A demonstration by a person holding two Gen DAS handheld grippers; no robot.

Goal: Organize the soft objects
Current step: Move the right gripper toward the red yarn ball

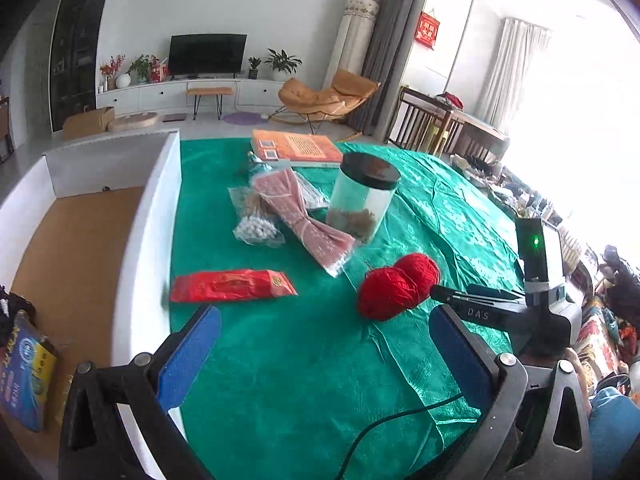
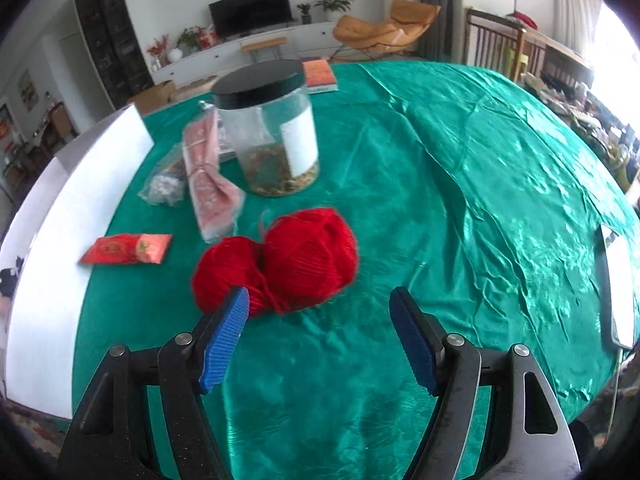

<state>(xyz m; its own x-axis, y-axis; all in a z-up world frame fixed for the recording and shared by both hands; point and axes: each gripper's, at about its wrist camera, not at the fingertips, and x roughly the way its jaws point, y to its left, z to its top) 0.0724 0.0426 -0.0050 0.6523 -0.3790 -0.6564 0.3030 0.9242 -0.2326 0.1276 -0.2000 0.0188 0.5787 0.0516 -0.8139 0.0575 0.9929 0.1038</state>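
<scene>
Two red yarn balls (image 1: 396, 286) (image 2: 280, 264) lie side by side on the green tablecloth (image 1: 304, 360). My right gripper (image 2: 319, 294) stands open just short of them, nothing between its blue pads; its black fingers (image 1: 440, 294) reach the yarn from the right in the left wrist view. My left gripper (image 1: 324, 354) is wide open and empty over bare cloth, nearer than the yarn. Behind lie a bagged pink fabric (image 1: 308, 216) (image 2: 208, 176), a bag of white balls (image 1: 256, 228) (image 2: 164, 188) and a red packet (image 1: 232, 285) (image 2: 128, 249).
A clear jar with a black lid (image 1: 364, 200) (image 2: 272, 132) stands behind the yarn, an orange book (image 1: 296, 148) farther back. A white-walled box (image 1: 148, 216) (image 2: 60, 220) borders the table's left, holding a blue carton (image 1: 24, 376). A white device (image 2: 620, 292) lies at the right edge.
</scene>
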